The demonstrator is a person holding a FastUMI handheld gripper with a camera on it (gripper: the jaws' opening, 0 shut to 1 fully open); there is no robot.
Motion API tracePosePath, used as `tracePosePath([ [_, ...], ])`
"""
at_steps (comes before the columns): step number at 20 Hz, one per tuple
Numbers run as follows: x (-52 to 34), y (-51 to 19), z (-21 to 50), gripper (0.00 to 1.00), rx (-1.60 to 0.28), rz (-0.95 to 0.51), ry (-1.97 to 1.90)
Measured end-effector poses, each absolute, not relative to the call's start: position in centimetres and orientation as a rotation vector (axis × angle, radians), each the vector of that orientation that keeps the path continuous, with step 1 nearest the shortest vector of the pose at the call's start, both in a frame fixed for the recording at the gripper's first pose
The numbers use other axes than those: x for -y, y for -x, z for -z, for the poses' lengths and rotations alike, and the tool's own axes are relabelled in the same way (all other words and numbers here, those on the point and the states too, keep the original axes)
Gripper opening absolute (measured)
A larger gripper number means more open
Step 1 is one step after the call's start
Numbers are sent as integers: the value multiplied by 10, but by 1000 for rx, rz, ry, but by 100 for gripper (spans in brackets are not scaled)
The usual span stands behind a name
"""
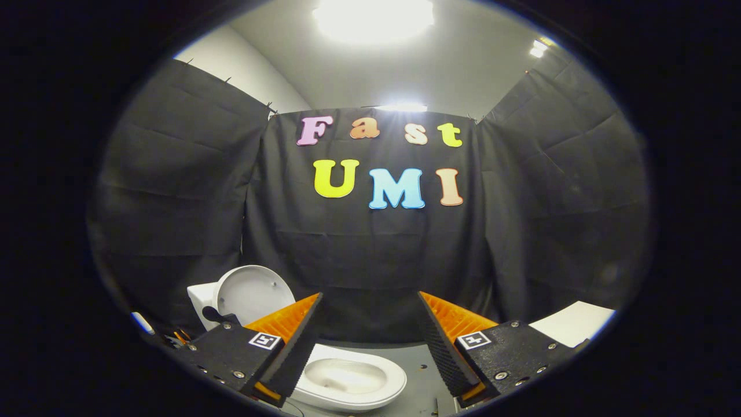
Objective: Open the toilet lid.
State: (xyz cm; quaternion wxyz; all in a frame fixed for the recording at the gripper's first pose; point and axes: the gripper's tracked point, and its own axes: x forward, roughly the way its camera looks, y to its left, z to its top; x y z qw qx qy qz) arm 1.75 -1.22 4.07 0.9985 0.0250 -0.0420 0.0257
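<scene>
While the fingers (369,336) stood wide apart with nothing between them, the toilet lay low beneath and a little ahead of them. Its bowl (347,377) was seen in the gap between the two fingers, closer to the left one, whose tip covered part of the rim. The bowl was white and oval, and its inside was open to view.

The lid (255,292) was already raised. It stood upright, or nearly so, beyond the left finger and slightly to its outer side, with its round pale underside turned toward the camera. Just behind the lid, a white boxy part, probably the tank (201,301), touched or almost touched it; I could not tell which. A small dark piece sat at the foot of the lid, near the base of the left finger, but it was too small to name.

The toilet rested on a grey floor (418,370), which showed between the fingers and beside the bowl. Past the right finger, on its outer side, a flat white surface (573,323) lay well apart from the toilet. Black cloth (370,266) hung as a wall far beyond both fingers and closed the booth on three sides. Above the cloth a bright lamp (373,17) shone on the pale ceiling.

Neither finger touched the lid or the bowl.
</scene>
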Motion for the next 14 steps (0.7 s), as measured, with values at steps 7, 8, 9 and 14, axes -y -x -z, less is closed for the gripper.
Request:
tracePosePath([
  [7, 7, -13, -36, 95, 83, -124, -49],
  [8, 6, -13, -35, 95, 79, -132, -43],
  [9, 7, -13, -35, 95, 77, -133, -36],
  [14, 16, -8, -37, 95, 93, -125, -19],
])
